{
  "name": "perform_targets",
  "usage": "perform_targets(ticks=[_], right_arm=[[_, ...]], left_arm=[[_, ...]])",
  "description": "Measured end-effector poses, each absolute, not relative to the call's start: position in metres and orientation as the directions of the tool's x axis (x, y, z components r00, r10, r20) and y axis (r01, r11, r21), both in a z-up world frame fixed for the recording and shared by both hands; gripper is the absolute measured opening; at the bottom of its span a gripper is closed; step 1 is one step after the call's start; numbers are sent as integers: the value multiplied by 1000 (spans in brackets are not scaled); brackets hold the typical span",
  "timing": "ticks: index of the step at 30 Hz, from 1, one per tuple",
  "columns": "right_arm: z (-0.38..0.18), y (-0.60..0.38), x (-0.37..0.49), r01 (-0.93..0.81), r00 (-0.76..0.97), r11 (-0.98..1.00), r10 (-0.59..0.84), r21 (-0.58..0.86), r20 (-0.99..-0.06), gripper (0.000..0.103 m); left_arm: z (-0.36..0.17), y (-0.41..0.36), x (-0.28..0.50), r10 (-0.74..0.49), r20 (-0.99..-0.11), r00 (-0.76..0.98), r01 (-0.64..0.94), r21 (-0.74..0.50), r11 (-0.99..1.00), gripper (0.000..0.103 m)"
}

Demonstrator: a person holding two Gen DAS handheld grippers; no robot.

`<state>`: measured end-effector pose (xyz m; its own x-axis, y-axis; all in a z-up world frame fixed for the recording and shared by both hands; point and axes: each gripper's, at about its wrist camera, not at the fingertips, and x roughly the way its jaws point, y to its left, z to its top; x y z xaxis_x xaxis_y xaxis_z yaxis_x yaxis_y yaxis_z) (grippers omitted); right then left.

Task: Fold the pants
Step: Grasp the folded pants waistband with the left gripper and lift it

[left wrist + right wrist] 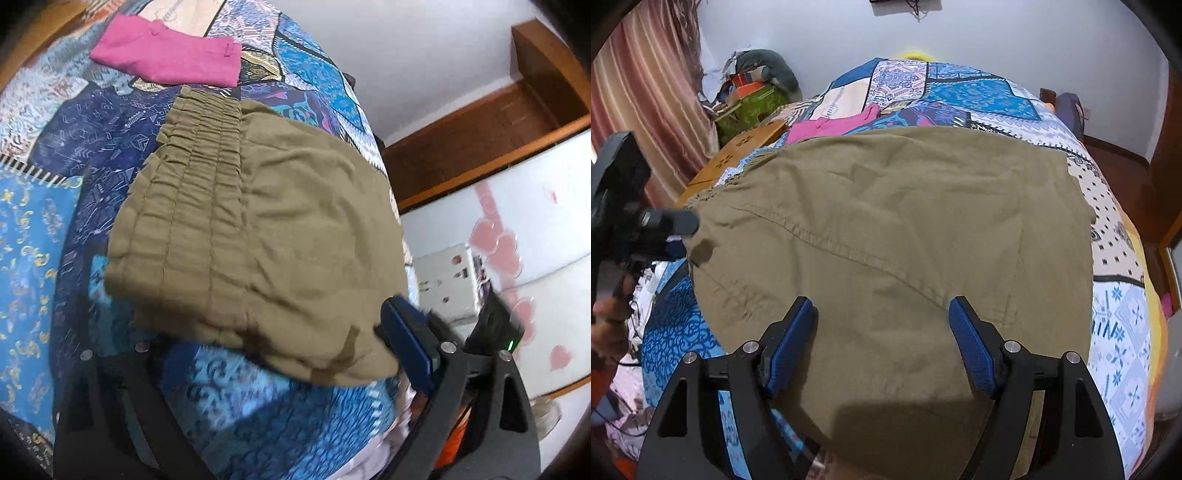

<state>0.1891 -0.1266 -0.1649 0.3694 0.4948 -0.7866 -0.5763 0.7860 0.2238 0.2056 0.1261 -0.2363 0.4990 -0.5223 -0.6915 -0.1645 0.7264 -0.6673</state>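
A bed covered by a blue patchwork quilt (979, 92) fills both views. On it lie folded olive-khaki pants (886, 229), their gathered elastic waistband (192, 177) toward the far side in the left wrist view. Beyond the pants rests a folded pink garment (170, 59). A striped curtain (646, 92) hangs at the left, with a cluttered pile including a green bag (753, 107) beside it. The right gripper (882, 343) hovers over the near edge of the pants, fingers spread wide apart. The left gripper (646, 221) sits at the pants' corner; whether its fingers pinch the cloth cannot be told. A white power strip (447, 280) lies past the bed's edge.
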Motion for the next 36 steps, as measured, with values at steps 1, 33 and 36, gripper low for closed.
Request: perform_targets(ticks=[1, 33, 36], right_arm=[[-165, -128, 189, -573, 369, 787, 497, 228, -786, 73], [-150, -36, 197, -656, 274, 717, 516, 235, -811, 73], [-153, -22, 184, -699, 282, 691, 503, 184, -817, 73]], left_arm=[[-237, 128, 209, -524, -687, 503, -173, -674, 718, 92], [-150, 116, 156, 218, -718, 661, -180, 130, 975, 29], [-151, 118, 152, 250, -714, 654, -190, 165, 968, 29]])
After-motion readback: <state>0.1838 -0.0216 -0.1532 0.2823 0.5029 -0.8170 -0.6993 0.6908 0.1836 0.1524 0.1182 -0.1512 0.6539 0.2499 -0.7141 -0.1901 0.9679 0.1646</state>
